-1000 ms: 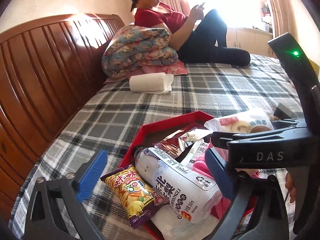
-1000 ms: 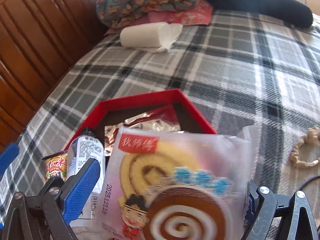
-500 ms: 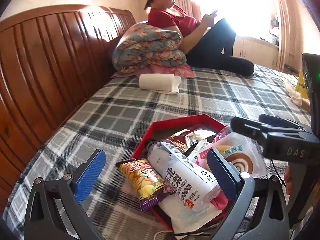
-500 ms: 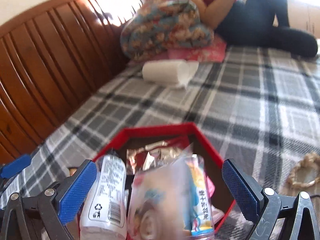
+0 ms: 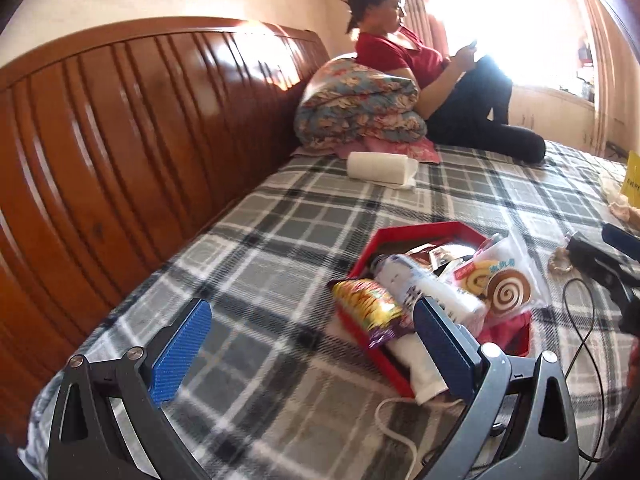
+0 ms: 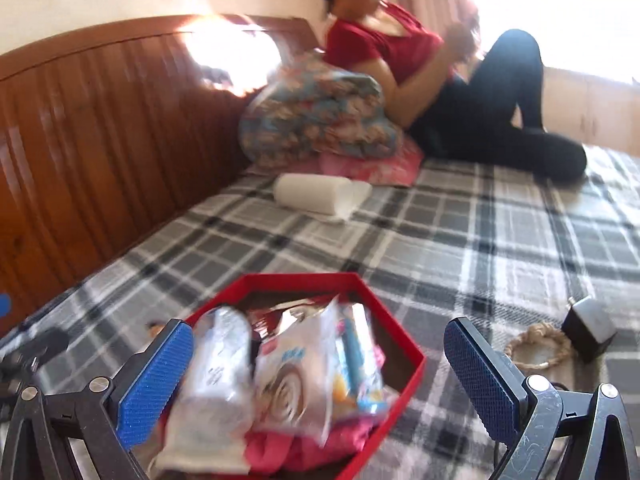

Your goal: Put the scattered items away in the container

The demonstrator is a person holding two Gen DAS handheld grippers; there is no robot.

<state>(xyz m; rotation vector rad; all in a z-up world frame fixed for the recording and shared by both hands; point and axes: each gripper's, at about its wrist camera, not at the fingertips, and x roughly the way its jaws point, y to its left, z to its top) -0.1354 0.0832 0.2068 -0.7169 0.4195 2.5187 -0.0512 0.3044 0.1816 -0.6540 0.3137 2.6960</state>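
Bed: grey plaid blanket [image 5: 304,216] fills both views; more of it shows than a second ago, since both cameras have drawn back from the box
Headboard: brown wood [image 5: 120,140] along the left; a person in a red top sits at the far end beside a floral quilt [image 5: 356,108]
Red box: hexagonal container [image 6: 404,364] on the blanket, heaped with snacks; now lower and smaller in view than before
Swirl-cake packet: a second ago it was pinched in the right gripper; it now lies in the box [image 5: 506,284], leaning against a white bottle [image 5: 424,284]; a crisp packet [image 5: 368,304] overhangs the near rim
Right gripper [image 6: 320,376]: jaws spread wide, nothing between them; released since the earlier frame
Left gripper [image 5: 316,352]: jaws wide apart and empty, as before
Still outside: braided ring [image 6: 538,344] touching a dark charger [image 6: 588,330], right of the box
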